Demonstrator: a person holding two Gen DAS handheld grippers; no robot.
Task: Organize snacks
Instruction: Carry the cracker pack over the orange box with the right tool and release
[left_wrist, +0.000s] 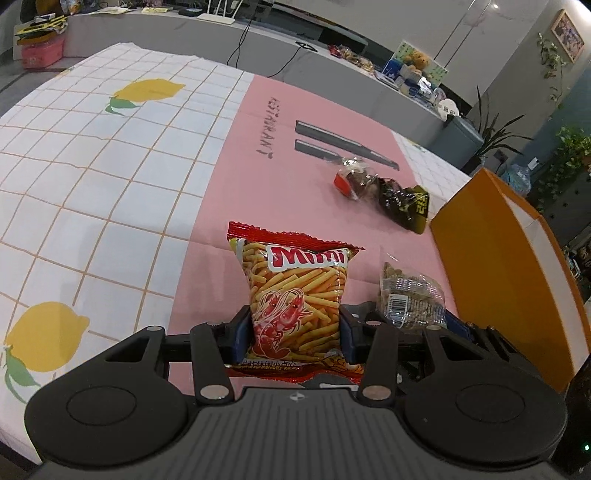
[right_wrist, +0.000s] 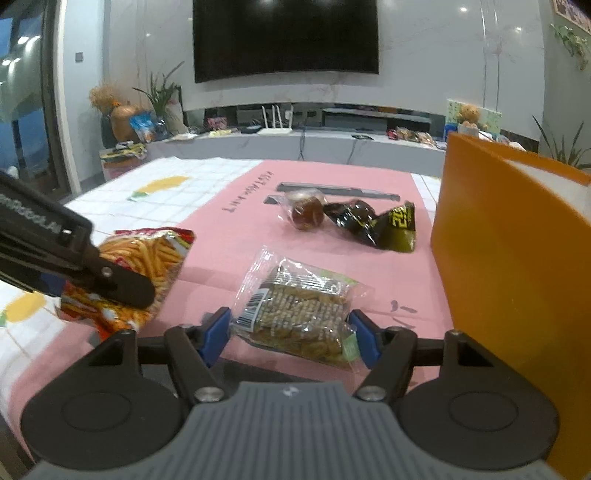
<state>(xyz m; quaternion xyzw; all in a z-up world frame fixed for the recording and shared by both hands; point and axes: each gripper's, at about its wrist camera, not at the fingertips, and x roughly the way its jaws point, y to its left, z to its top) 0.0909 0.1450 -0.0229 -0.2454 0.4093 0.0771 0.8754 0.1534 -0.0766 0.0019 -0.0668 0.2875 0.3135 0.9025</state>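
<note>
My left gripper is shut on a red Mimi shrimp-stick bag and holds it upright above the pink mat. In the right wrist view that bag hangs at the left in the left gripper's fingers. My right gripper is shut on a clear packet of brown biscuits, which also shows in the left wrist view. A clear-wrapped brown snack and a black and green packet lie further back on the mat. An orange box stands at the right.
The pink mat lies on a white lemon-print tablecloth. Printed cutlery marks the mat's far end. A grey counter with clutter runs behind the table. The orange box is close to my right gripper's right side.
</note>
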